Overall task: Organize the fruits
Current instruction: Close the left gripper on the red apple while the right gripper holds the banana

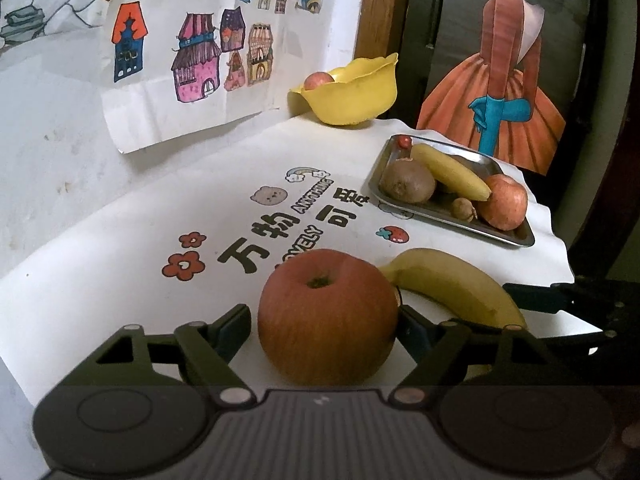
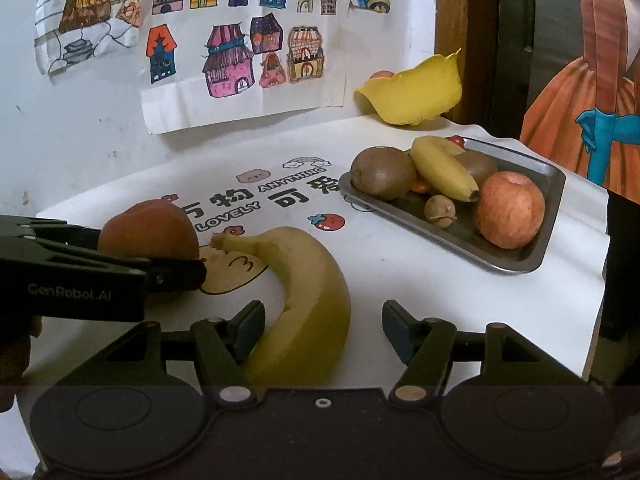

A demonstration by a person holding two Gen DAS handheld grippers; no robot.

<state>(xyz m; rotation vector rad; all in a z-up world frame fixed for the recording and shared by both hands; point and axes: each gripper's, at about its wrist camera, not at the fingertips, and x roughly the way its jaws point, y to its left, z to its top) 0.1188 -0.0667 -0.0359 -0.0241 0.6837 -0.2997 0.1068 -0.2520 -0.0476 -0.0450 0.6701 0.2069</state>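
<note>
Left tool (image 1: pixel 326 320) spread around a large red-orange apple (image 1: pixel 326 316) on the white printed surface (image 1: pixel 120 280); right finger touches the apple, left finger just apart, not clamped. Right tool (image 2: pixel 323 330) released, fingers wide, either side of a curved yellow banana (image 2: pixel 312 300) lying beside the apple; left pad touches the banana. Farther back, a rectangular metal tray (image 2: pixel 548 216) holds kiwis, a banana, an apple and small fruits. Yellow wavy-rimmed plastic bowl (image 1: pixel 352 94) near the wall holds one apple.
</note>
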